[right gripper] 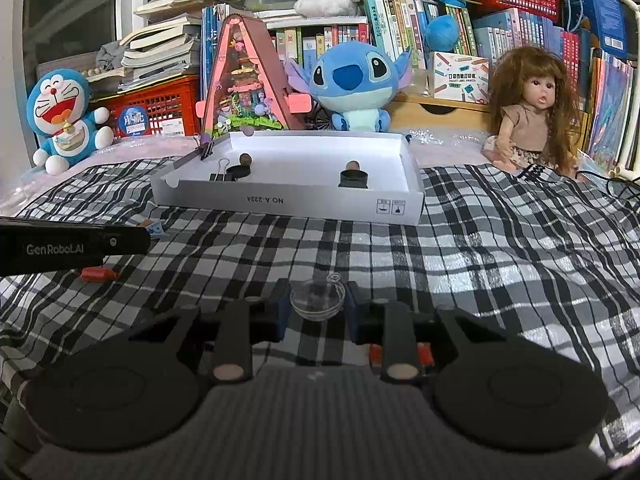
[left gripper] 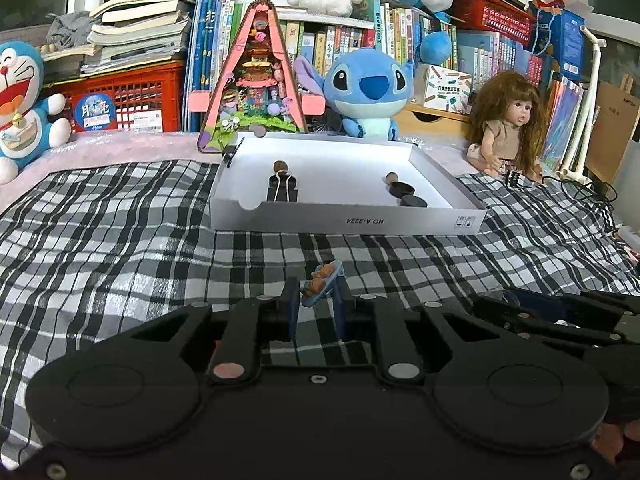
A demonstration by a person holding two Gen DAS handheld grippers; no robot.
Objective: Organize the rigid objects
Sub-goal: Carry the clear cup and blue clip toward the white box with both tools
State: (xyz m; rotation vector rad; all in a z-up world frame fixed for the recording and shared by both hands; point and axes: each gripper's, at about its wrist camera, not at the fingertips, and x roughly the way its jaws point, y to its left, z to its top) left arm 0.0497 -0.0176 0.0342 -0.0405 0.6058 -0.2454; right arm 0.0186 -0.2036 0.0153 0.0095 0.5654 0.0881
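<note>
1. On the checked cloth stands a shallow white box, open at the top — inside it lie a black binder clip, two dark short cylinders and two small brown balls.
2. Nearer than the box, the right gripper pinches a clear glass ball with a wire loop on top, squarely between its fingertips.
3. Left of it, the left gripper is clamped on a small blue figurine — a flat piece, its long axis slanting up to the right, held above the cloth at the fingertips.
</note>
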